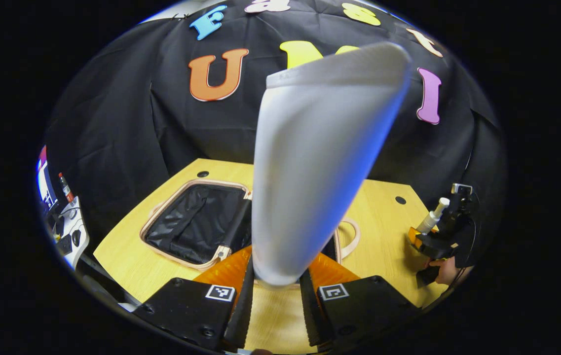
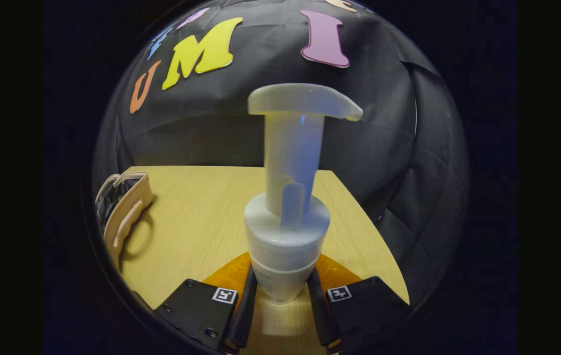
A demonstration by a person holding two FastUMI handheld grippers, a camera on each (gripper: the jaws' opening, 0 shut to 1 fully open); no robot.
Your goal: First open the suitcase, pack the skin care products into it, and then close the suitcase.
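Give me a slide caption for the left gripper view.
Left gripper holds a white tube upright over the wooden table, the open suitcase lying just beyond.

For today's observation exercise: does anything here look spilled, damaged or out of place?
Nothing stands out. The open suitcase with black lining lies flat on the wooden table. The left gripper clamps a white squeeze tube; the right gripper clamps a white pump bottle.

Suitcase (image 1: pixel 196 224) open on table, black lining; white tube (image 1: pixel 317 162) & pump bottle (image 2: pixel 287 217) upright, both held.
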